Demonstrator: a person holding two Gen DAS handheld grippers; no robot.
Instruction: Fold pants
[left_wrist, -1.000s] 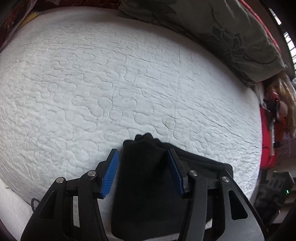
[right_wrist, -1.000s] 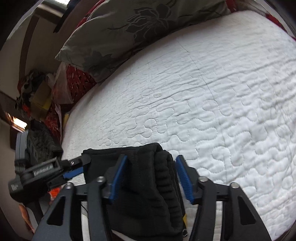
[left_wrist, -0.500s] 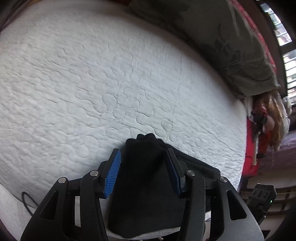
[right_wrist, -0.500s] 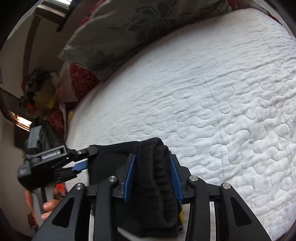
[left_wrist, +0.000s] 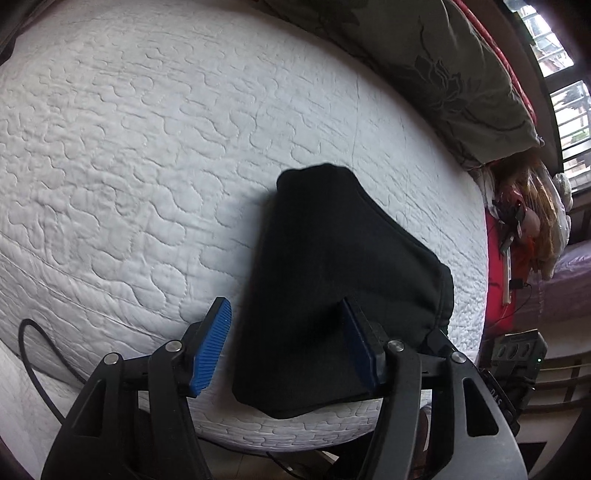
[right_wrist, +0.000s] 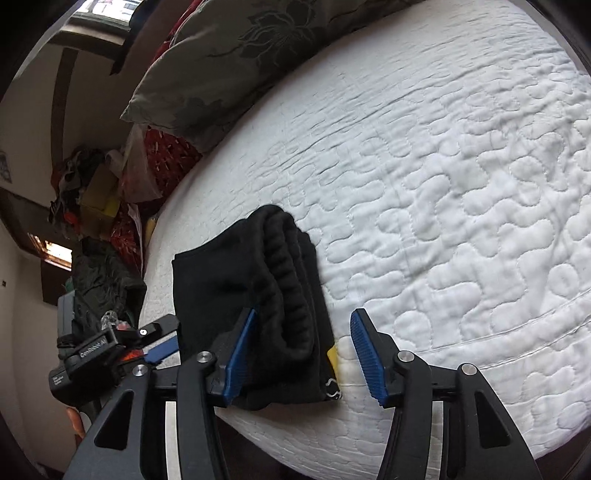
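Both claws are spreading apart, left gripper (left_wrist: 286, 347) and right gripper (right_wrist: 301, 354), pads clear of the folded black pants (left_wrist: 328, 280). Pants lie on the white quilt (left_wrist: 147, 147) near its 6 o'clock edge, grey pillow (left_wrist: 436, 59) off at 1 o'clock.

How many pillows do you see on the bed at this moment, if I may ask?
1: a grey floral pillow along the far edge of the white quilted bed, beyond the folded black pants. Others may lie outside view.

Folded black pants (left_wrist: 325, 266) on white quilt (left_wrist: 147, 147)
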